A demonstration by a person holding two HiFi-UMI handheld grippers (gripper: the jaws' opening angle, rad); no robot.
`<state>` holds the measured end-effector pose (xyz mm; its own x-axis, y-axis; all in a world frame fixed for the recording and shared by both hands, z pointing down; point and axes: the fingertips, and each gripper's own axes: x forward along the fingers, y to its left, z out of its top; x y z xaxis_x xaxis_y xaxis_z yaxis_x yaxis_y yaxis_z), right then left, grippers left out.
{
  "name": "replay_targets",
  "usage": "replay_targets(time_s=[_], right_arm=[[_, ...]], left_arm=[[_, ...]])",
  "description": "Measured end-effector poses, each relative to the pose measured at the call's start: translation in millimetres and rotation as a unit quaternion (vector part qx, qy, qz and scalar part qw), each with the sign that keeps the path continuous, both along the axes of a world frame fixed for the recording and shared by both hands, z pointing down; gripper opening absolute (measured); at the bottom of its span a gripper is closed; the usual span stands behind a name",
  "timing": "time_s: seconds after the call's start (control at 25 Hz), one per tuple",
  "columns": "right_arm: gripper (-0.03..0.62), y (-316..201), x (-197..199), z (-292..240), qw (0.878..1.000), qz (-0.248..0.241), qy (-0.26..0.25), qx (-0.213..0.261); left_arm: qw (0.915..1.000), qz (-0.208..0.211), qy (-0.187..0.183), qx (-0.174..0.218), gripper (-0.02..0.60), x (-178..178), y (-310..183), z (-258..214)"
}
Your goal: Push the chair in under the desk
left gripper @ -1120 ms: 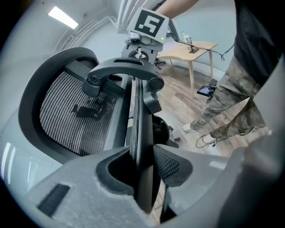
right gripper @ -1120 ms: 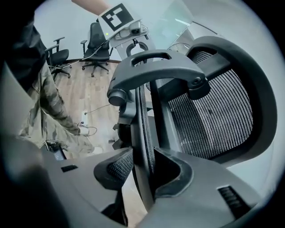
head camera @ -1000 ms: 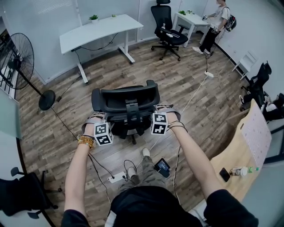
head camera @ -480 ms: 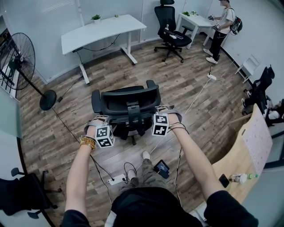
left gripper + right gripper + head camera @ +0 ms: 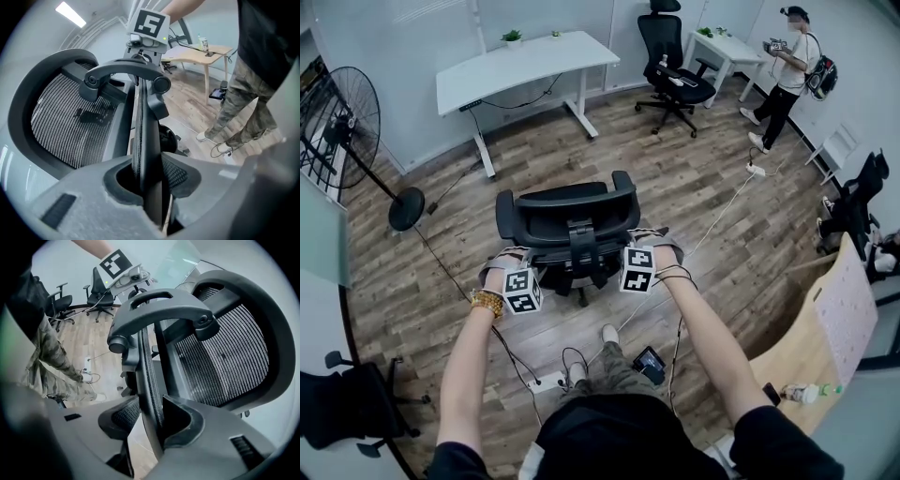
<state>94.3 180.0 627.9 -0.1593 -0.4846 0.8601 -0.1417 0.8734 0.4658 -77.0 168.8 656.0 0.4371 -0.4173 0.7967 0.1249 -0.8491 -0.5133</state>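
The black mesh office chair (image 5: 567, 220) stands on the wood floor in the head view, its back toward me and its seat facing the white desk (image 5: 525, 61) further off. My left gripper (image 5: 508, 265) is at the left edge of the chair back (image 5: 61, 122). The edge runs between its jaws (image 5: 147, 183), which are closing, pads touching the frame. My right gripper (image 5: 649, 241) holds the right edge of the chair back (image 5: 225, 357), jaws (image 5: 150, 423) pinching the rim. Open floor lies between chair and desk.
A standing fan (image 5: 347, 122) is at the left. A second black chair (image 5: 675, 70) and a small white table (image 5: 727, 42) stand at the back. A person (image 5: 787, 75) stands far right. Cables and a power strip (image 5: 546, 379) lie by my feet. A wooden table (image 5: 806, 337) is at right.
The chair, both grippers and I have edged a little forward toward the desk. The person at the back has walked to the right.
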Motion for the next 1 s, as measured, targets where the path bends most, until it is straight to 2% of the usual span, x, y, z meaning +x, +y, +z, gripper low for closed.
replay_targets(time_s=[0.16, 0.48, 1.0], right_arm=[[0.158, -13.4, 2.6, -0.9, 1.000, -0.005, -0.007, 0.006], [0.159, -38.6, 4.9, 1.1, 0.999, -0.013, 0.001, -0.031], [0.158, -78.1, 15.4, -0.6, 0.999, -0.046, -0.018, 0.006]], left_arm=[[0.9999, -0.004, -0.003, 0.010, 0.110, 3.0, -12.2, -1.2], [0.9994, -0.010, -0.004, 0.033, 0.107, 5.3, -37.2, -0.7], [0.9995, -0.024, -0.008, 0.019, 0.106, 16.2, -72.1, 0.6]])
